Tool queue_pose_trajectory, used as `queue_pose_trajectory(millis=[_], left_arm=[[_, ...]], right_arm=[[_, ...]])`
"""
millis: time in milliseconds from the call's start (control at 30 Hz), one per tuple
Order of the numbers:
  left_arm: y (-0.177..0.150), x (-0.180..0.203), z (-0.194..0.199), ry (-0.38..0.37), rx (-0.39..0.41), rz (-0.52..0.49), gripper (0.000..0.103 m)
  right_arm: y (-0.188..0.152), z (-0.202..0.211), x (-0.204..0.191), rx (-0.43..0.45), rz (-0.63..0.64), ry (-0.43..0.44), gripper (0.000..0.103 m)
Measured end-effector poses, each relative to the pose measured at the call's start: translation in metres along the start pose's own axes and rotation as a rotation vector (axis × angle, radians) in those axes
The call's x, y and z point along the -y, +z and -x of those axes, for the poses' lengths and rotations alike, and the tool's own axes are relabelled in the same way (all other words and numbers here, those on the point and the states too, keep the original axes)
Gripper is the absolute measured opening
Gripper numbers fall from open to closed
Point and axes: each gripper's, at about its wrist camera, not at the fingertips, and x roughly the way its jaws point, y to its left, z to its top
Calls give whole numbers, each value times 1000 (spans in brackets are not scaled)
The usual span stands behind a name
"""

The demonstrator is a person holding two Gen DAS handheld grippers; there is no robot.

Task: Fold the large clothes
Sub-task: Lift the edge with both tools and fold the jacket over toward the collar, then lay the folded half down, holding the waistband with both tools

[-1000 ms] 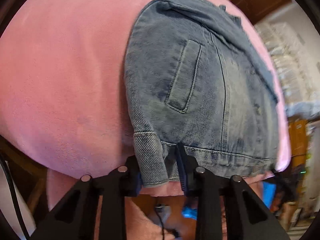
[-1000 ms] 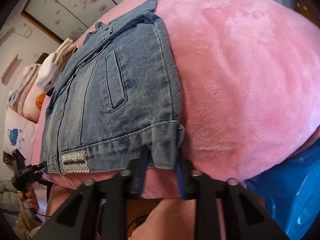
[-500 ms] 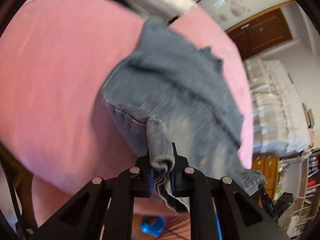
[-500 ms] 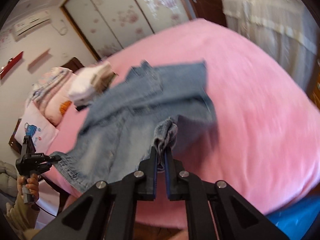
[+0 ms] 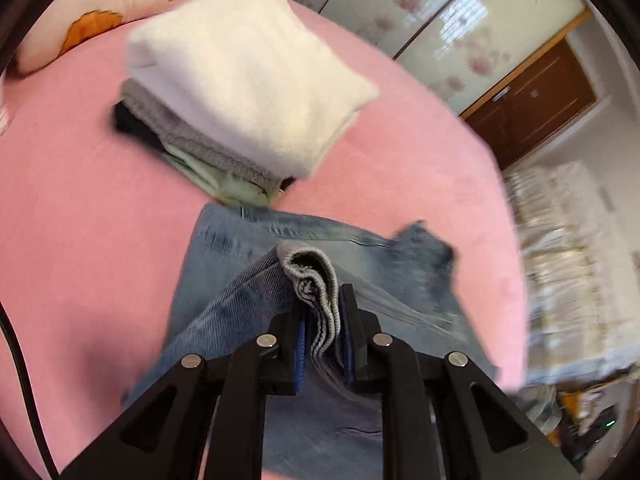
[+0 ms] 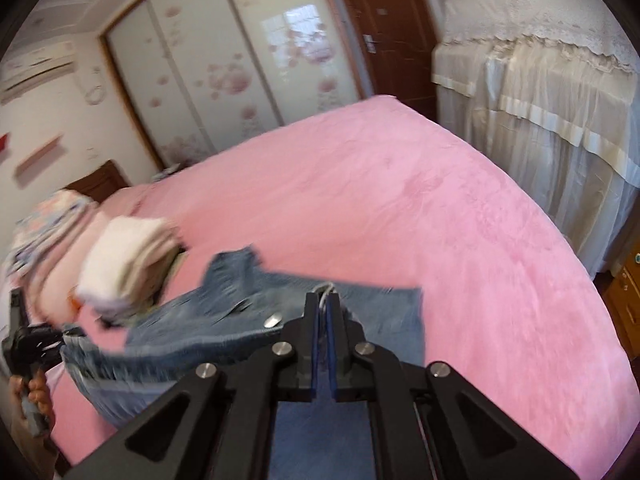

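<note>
The denim jacket [image 5: 248, 304] lies on the pink bed [image 5: 80, 220], and I have its near hem lifted off the bedding in both tools. My left tool [image 5: 322, 328] is clamped on a bunched roll of the hem, several layers of denim squeezed between its pads. My right tool [image 6: 323, 320] is nearly closed on a thin edge of the same hem; only a sliver of fabric shows above its tips, so that grip looks shallower to me.

The relation that matters: the jacket stretches away from both tools, its long axis running from the held hem toward the collar end [image 5: 424, 240], which rests flat on the bed ahead. The two tools sit side by side across the hem, about equally near it, so I judge neither arm has the advantage. Carrying the hem forward along that axis should lay it over the collar half.

Just beyond the collar end sits a stack of folded clothes [image 5: 244, 96], white on top, its lowest layers almost touching the denim. Further back lies a patterned pillow [image 5: 104, 4]. The wardrobe doors [image 6: 224, 72] stand behind the bed.
</note>
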Motion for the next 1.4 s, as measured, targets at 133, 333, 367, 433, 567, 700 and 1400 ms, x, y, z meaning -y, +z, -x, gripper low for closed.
queue_pose_trajectory(millis=[133, 333, 367, 433, 567, 700, 1400], left_arm=[[3, 0, -68, 112, -131, -96, 38], [15, -10, -70, 130, -44, -211, 65], [16, -15, -71, 123, -46, -225, 65], [16, -20, -73, 100, -64, -266, 65], [10, -30, -79, 89, -99, -359, 65], [2, -32, -86, 89, -121, -442, 65], [-11, -9, -121, 242, -83, -629, 24]], right_arm=[[-1, -71, 20, -141, -44, -62, 3], [-17, -98, 38, -212, -4, -37, 31], [-19, -99, 39, -219, 4, -25, 45], [-24, -104, 40, -243, 24, 21, 50], [-30, -117, 34, -294, 91, 31, 50], [-41, -134, 24, -331, 162, 7, 51], [-53, -145, 25, -289, 165, -10, 31]])
